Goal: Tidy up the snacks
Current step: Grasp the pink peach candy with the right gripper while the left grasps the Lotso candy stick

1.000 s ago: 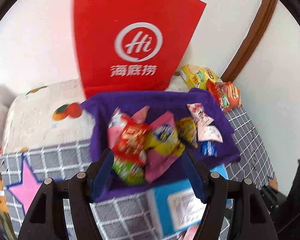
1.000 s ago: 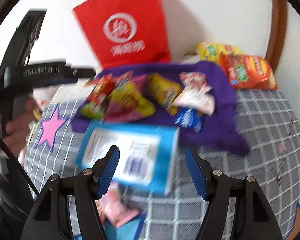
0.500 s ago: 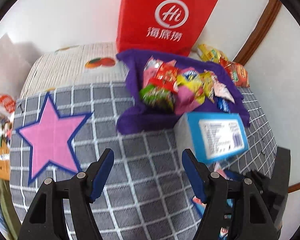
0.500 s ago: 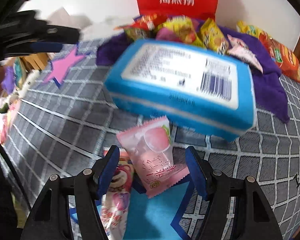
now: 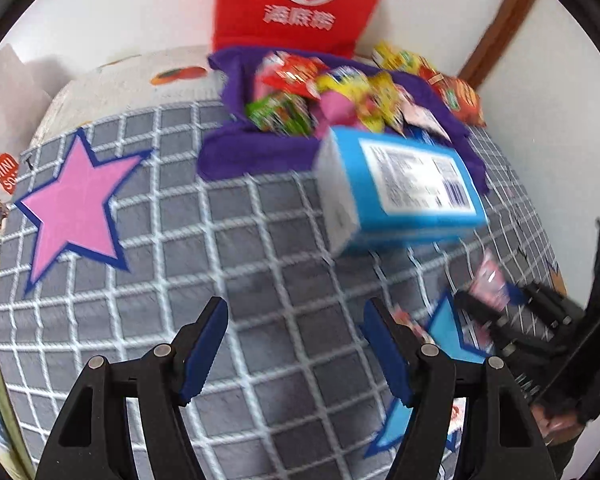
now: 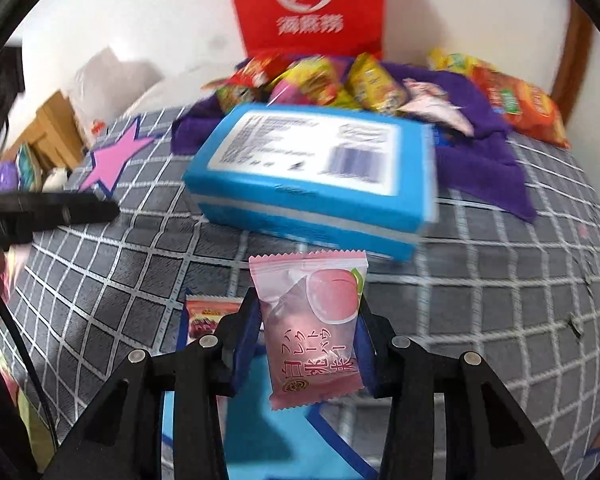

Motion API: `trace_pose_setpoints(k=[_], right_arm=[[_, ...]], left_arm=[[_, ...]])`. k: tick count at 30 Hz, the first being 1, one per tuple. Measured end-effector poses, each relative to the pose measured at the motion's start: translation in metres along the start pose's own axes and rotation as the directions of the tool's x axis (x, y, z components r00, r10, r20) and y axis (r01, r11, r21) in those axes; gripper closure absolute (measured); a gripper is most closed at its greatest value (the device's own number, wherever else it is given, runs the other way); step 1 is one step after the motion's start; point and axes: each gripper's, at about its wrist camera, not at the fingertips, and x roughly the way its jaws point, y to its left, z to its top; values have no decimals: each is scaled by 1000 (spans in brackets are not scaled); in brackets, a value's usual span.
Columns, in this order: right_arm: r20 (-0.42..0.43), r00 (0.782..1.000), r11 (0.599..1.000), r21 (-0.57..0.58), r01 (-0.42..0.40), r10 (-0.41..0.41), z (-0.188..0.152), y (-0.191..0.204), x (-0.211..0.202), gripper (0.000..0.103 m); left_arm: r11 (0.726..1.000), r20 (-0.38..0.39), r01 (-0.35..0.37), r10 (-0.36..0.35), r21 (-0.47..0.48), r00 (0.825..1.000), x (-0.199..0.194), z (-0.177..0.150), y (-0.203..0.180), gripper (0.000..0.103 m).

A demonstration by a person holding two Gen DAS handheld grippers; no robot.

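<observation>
The right tongs (image 6: pixel 306 334) have just closed, apparently pinching the pale pink peach-print sweet wrapper (image 6: pixel 314 320). The left tongs (image 5: pixel 294 344) hover wide and empty over the grey checked blanket (image 5: pixel 240 264).

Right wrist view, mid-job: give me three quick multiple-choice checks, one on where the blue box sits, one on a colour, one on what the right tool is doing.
1. Where is the blue box?
A. on the checked blanket, in front of the purple cloth
B. inside the red bag
C. on the pink star

2. What colour is the packet between the right tool's pads?
A. green
B. pink
C. orange

3. What state is the right tool in?
A. wide open, nothing between the pads
B. out of view
C. closed on the packet

Answers: 1 A, the box lies on the checked blanket just before the purple cloth. 2 B, the pink packet has a peach picture. 3 C, the pads have just closed against both its sides.
</observation>
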Motion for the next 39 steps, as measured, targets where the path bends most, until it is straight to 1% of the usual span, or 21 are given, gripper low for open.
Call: trace_pose_setpoints(k=[3,5,8,13,15,16,18,19,20,21,22,23,24,26,30,32,36,39], right_arm=[[37,999,999,40,18,-19,-8,-17,-21,60],[59,998,998,62,32,-36,-12,-31,-33,60],[87,995,993,104,46,-55,-22,-52,-49,60],[103,992,988,145,59,-75,-40,-76,-68,60],[101,991,986,152,67,-83,-47,-83,-73,60],[101,991,985,156,69,-85,-51,-86,-75,60],[100,991,984,162,70,-87,-56,-89,-75,60],[99,991,984,166,71,-88,-58,-90,-76,60],[97,992,983,170,69,-86,-61,-91,-76,60],[97,992,983,173,66,-84,-63,-92,-76,60],[97,992,982,175,64,-82,-64,-93,-76,60],[96,992,982,177,59,-77,-65,-92,-75,60],[96,993,983,177,53,-71,-65,-92,-74,60],[97,994,984,171,39,-56,-63,-88,-72,60],[103,994,988,151,16,-32,-56,-76,-70,60],[110,994,991,136,4,-19,-49,-69,-71,60],[124,992,993,110,-32,18,-32,-56,-73,60],[138,990,996,86,-39,27,-20,-47,-76,60]], left_arm=[[1000,-14,27,-27,12,1000,5,-14,-19,35],[998,-30,58,-58,18,998,9,-22,-33,35],[996,-51,82,-81,27,995,17,-31,-53,35],[994,-90,110,-107,24,990,34,-40,-82,36],[994,-102,105,-101,36,990,39,-42,-91,36],[995,-108,87,-81,44,991,44,-43,-96,36],[997,-110,53,-46,62,993,50,-46,-103,46],[996,-97,20,-12,81,995,51,-49,-106,48],[995,-87,-3,11,97,996,50,-50,-108,53],[993,-80,-30,39,114,996,50,-51,-110,63],[991,-75,-56,65,126,995,50,-52,-111,70],[990,-71,-71,80,125,994,49,-51,-109,81],[990,-75,-64,73,122,995,49,-50,-108,83],[994,-80,-19,27,104,996,44,-48,-101,84],[995,-41,-17,21,97,999,24,-45,-85,84],[996,-15,-4,6,90,1000,12,-40,-80,84],[996,38,13,-17,91,999,-11,-27,-75,84],[994,71,20,-27,103,997,-25,-14,-76,84]])
